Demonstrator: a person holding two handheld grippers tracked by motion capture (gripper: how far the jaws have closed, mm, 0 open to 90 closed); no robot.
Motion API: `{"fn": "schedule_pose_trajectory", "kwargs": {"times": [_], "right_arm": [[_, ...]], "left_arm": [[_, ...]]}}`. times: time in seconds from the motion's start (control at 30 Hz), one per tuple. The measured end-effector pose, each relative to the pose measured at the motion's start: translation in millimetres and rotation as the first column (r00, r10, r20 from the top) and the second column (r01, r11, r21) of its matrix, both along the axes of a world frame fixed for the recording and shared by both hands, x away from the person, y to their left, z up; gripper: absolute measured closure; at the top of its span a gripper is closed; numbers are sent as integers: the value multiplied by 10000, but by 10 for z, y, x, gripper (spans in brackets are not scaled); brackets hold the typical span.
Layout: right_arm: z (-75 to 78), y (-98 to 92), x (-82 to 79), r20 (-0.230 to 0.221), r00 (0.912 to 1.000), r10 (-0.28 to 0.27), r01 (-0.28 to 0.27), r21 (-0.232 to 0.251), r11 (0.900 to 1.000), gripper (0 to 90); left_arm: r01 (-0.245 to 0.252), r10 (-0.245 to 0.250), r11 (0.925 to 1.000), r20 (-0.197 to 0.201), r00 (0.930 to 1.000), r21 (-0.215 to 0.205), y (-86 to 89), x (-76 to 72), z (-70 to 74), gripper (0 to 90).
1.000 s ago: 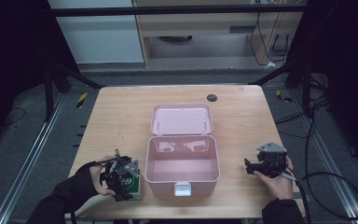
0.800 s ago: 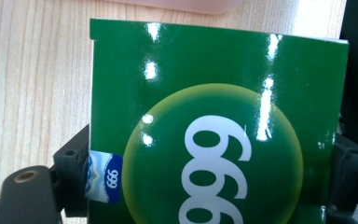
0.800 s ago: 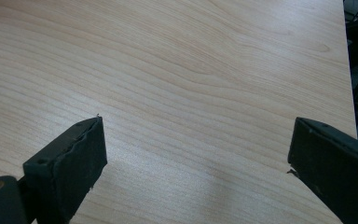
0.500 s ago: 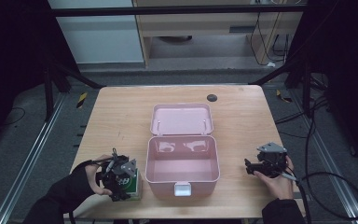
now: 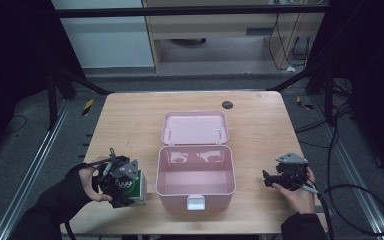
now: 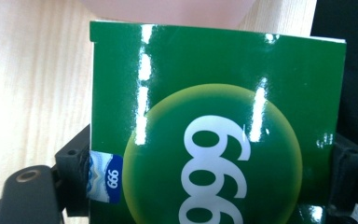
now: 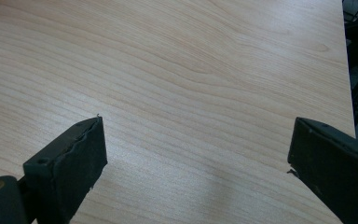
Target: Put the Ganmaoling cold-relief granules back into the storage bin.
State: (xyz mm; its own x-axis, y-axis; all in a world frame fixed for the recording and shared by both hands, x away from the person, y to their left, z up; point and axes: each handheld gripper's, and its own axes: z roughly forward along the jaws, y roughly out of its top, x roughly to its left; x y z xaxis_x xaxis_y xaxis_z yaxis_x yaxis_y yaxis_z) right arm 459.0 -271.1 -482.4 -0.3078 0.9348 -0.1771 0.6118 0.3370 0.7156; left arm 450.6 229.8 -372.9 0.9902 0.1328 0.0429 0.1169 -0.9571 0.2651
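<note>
Your left gripper (image 5: 130, 184) sits in the lower left of the high view, and its jaws are clamped on the two sides of a glossy green cardboard box with a yellow-green circle and white numerals (image 6: 214, 126); they have just been closing a little further onto it, with the box between them. In the left gripper view the box takes up most of the frame, its printed face toward the camera, one black jaw pressed against its left edge near a small blue label (image 6: 106, 179) and the other against its right edge. In the high view the green box (image 5: 139, 186) shows just right of your left hand (image 5: 87, 181), close beside the lower left corner of the open pink plastic case (image 5: 195, 176), whether touching it I cannot tell. The pink case stands in the middle of the light wooden table (image 5: 130, 125), its lid laid back toward the top of the frame and its white latch (image 5: 196, 202) facing the bottom edge. Your right gripper (image 5: 269, 178) is in the lower right of the high view, well apart from the case, held in your right hand (image 5: 296, 192). In the right gripper view its jaws stand wide apart over bare wood with nothing between them.
</note>
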Motion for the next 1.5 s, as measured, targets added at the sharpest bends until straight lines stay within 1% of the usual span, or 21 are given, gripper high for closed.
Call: {"fn": "schedule_pose_trajectory", "kwargs": {"times": [0.07, 0.17, 0.3, 0.5, 0.57, 0.6, 0.73, 0.77, 0.87, 1.03, 1.17, 1.2, 1.27, 1.5], "right_arm": [[0, -1, 0, -6, 10000, 6, -6, -3, 10000, 48], [0, 0, -1, -5, 10000, 13, -13, -14, 10000, 47], [-3, -1, 1, -7, 10000, 15, -15, -37, 10000, 47], [-2, -1, 0, -5, 10000, 14, -14, -48, 10000, 47], [-2, 0, -1, -19, 10000, 29, -29, -37, 10000, 47], [-2, 0, -1, -22, 10000, 28, -28, -40, 10000, 47], [-2, -4, -1, -20, 10000, -13, 13, -15, 10000, 47], [-2, -5, -2, -24, 10000, -3, 3, -25, 10000, 47], [-4, -4, -1, -18, 10000, -11, 11, -32, 10000, 46], [-4, -5, -1, -19, 10000, -11, 11, -34, 10000, 46], [-7, -4, -1, -34, 10000, 8, -8, -25, 10000, 46], [-7, -5, -1, -32, 10000, 7, -7, -25, 10000, 46], [-7, -6, 0, -26, 10000, -4, 4, -14, 10000, 46], [-8, -12, 0, -29, 10000, -37, 37, 34, 10000, 46]], "left_arm": [[-48, 48, 10000, 143, 9999, -3, 6, 1, 57, 142], [-158, 161, 9998, 223, 9996, -127, 10, 4, 135, 142], [-158, 162, 9997, 255, 9995, -170, -2, 11, 224, 142], [-205, 216, 9994, 403, 9990, -272, -23, 32, 352, 142], [-198, 210, 9993, 389, 9990, -320, -31, 44, 397, 142], [-211, 225, 9993, 455, 9987, -309, -39, 47, 423, 142], [-190, 206, 9994, 539, 9983, -302, -71, 57, 483, 142], [-145, 158, 9996, 577, 9982, -242, -80, 61, 498, 142], [-150, 161, 9997, 573, 9982, -199, -105, 70, 524, 142], [-204, 222, 9993, 606, 9979, -308, -146, 101, 588, 142], [-68, 91, 9995, 708, 9974, -320, -182, 128, 667, 143], [-131, 159, 9991, 688, 9975, -411, -192, 126, 679, 142], [-120, 151, 9989, 711, 9974, -449, -208, 134, 702, 142], [-71, 104, 9989, 725, 9973, -459, -280, 162, 767, 142]]}}
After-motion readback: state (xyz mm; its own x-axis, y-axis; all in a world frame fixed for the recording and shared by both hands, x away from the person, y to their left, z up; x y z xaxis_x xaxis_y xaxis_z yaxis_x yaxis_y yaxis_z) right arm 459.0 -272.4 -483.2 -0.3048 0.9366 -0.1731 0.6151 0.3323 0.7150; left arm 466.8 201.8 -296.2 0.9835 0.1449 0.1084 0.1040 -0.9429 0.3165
